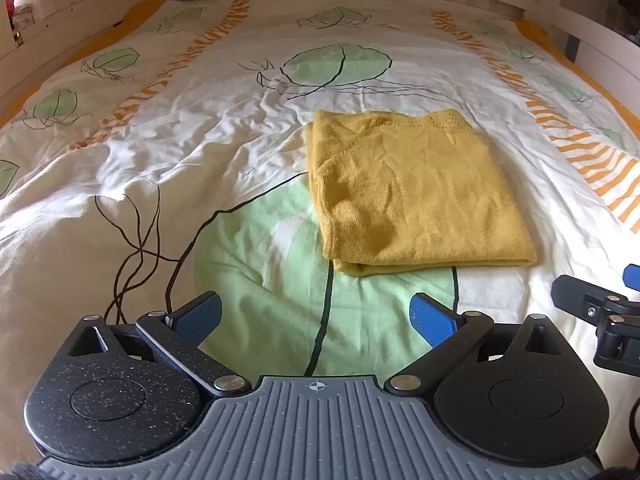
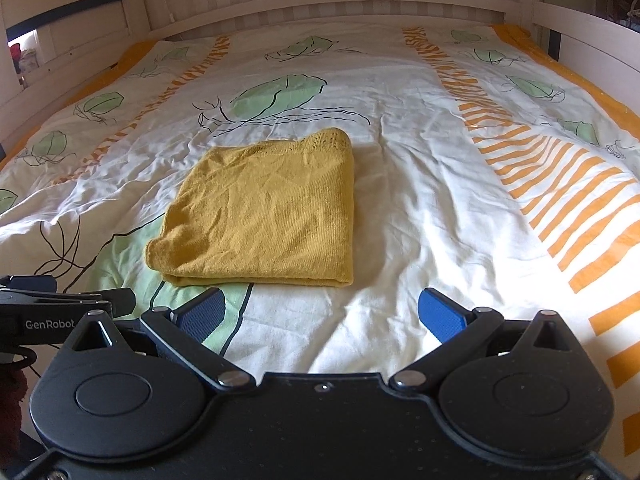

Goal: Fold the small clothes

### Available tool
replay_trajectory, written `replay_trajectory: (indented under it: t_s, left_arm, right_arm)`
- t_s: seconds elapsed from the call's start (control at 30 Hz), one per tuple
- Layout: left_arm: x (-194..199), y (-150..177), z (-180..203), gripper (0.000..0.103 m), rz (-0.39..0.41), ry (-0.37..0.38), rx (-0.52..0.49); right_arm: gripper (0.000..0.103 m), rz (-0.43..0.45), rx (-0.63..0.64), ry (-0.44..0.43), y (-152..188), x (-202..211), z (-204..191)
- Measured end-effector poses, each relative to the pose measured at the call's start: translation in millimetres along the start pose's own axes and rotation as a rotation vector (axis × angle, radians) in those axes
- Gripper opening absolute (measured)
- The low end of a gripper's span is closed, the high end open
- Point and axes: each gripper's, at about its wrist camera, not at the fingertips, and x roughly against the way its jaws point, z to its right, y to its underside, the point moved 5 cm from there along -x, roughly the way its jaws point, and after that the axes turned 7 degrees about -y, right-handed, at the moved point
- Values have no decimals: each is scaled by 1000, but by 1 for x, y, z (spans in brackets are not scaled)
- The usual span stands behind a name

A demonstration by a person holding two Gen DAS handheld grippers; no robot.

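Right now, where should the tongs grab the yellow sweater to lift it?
Probably the near folded edge of the yellow sweater, from the front: its layers stack thick there and face both open tongs, left and right.

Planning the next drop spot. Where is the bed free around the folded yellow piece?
The bedspread is bare on every side of the folded yellow garment: a wide patch to its right up to the orange stripes, another behind it toward the headboard. Tightest is the near edge, where the open left claw and right claw hover.
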Motion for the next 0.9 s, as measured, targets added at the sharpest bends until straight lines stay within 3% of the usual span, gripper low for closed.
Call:
replay_trajectory:
  t_s: [0.9]
  left_arm:
    - [-7,3,1,101,-36,17,6]
  right_arm:
    - [102,-36,-33,-16,1,-11,3]
